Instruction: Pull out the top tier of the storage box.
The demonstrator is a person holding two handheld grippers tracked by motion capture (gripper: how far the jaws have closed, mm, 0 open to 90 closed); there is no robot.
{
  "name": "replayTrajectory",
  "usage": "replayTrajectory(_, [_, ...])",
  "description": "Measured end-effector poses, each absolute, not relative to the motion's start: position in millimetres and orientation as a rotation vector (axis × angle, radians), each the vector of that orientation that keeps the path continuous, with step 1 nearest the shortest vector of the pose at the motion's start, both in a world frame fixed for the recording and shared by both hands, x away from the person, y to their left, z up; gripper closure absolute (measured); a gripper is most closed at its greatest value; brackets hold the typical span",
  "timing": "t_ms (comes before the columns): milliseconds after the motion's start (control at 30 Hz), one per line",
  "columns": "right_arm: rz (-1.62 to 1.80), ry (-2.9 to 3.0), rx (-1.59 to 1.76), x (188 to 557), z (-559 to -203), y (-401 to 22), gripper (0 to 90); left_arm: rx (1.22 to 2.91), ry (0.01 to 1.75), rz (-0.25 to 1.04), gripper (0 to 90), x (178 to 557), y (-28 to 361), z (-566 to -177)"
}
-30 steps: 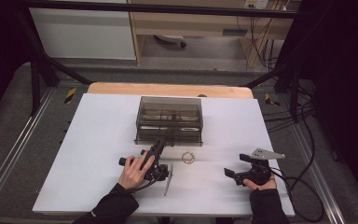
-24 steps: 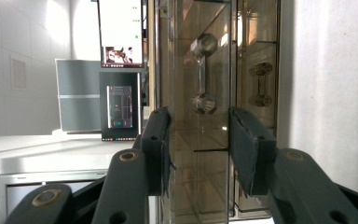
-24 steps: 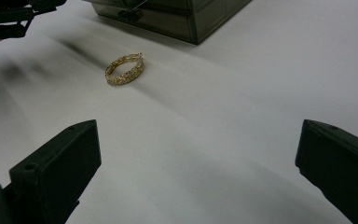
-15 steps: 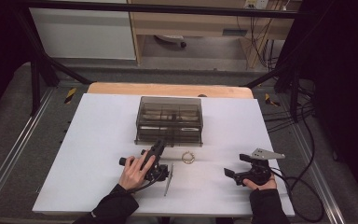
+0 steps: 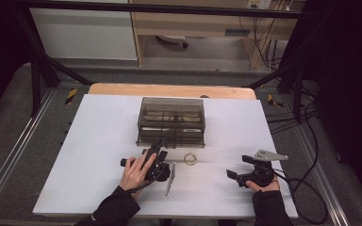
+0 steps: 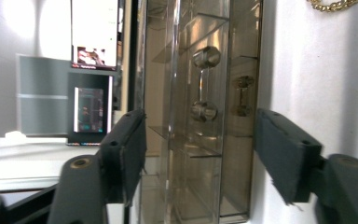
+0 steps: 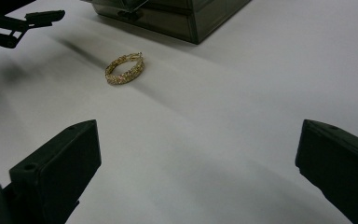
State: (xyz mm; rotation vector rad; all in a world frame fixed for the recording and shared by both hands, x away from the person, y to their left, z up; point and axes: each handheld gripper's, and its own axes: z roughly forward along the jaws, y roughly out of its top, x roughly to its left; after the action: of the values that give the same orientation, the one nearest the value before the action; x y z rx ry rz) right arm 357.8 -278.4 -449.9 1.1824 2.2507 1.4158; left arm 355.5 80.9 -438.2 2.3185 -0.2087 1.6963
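Before the smoky drawer box (image 5: 171,121), left gripper (image 5: 159,147) jaws just opened, empty

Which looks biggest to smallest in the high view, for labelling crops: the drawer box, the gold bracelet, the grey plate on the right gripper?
1. Smoky clear drawer box, largest by far.
2. Grey three-cornered plate.
3. Gold bracelet, smallest, though not far below the plate.

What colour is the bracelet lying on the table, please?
Gold; the bracelet shows best in the right gripper view.
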Motion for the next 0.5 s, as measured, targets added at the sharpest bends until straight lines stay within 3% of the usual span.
replayTrajectory(500, [1.413,2.25,1.184,358,-450,-278,0.7,2.33,0.009,1.472,12.9,358,97,-414])
